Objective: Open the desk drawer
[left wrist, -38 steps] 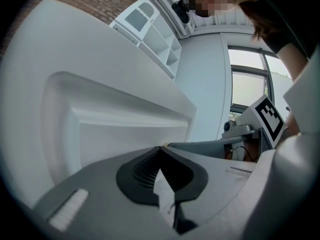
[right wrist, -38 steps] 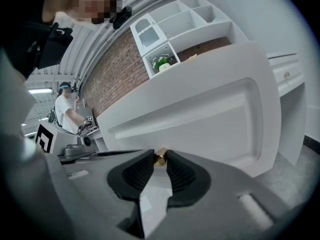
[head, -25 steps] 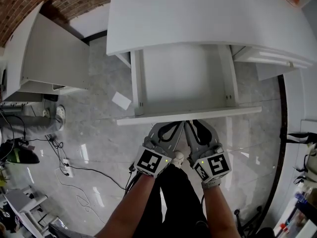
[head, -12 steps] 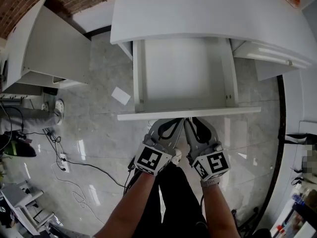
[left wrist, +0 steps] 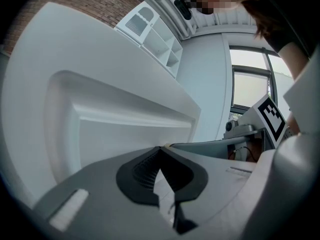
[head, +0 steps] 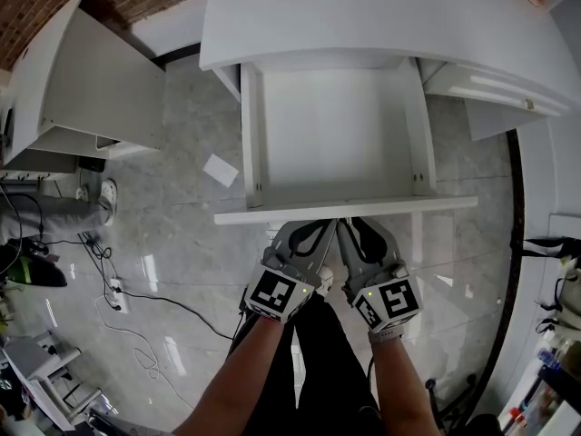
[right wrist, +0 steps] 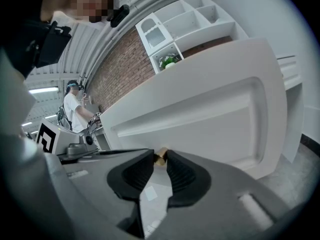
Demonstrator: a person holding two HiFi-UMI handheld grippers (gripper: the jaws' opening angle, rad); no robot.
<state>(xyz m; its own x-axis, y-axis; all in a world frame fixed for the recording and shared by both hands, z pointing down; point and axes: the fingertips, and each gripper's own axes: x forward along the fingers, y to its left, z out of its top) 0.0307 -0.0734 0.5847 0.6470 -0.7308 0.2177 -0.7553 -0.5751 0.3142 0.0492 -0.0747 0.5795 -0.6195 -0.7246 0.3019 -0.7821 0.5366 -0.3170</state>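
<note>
The white desk drawer point(head: 331, 134) stands pulled out from under the desk top point(head: 363, 16), and I see nothing inside it. Both grippers meet at the middle of its front panel point(head: 272, 214). My right gripper point(right wrist: 160, 159) is shut on the small brass knob point(right wrist: 161, 155), which shows between its fingertips against the panel point(right wrist: 200, 119). My left gripper point(left wrist: 161, 148) has its tips together, with a sliver of the knob point(left wrist: 166, 145) at them. In the head view the left gripper point(head: 329, 226) and right gripper point(head: 346, 226) lie side by side and hide the knob.
A white cabinet point(head: 82, 89) stands at the left. A slip of paper point(head: 221, 170) and cables point(head: 136, 307) lie on the glossy floor. Another white desk part point(head: 490, 94) juts out at the right. A person point(right wrist: 75, 106) stands far off.
The drawer has slid further out of the desk, so more of its inside shows. Both grippers came back toward me with the front panel, still at the knob.
</note>
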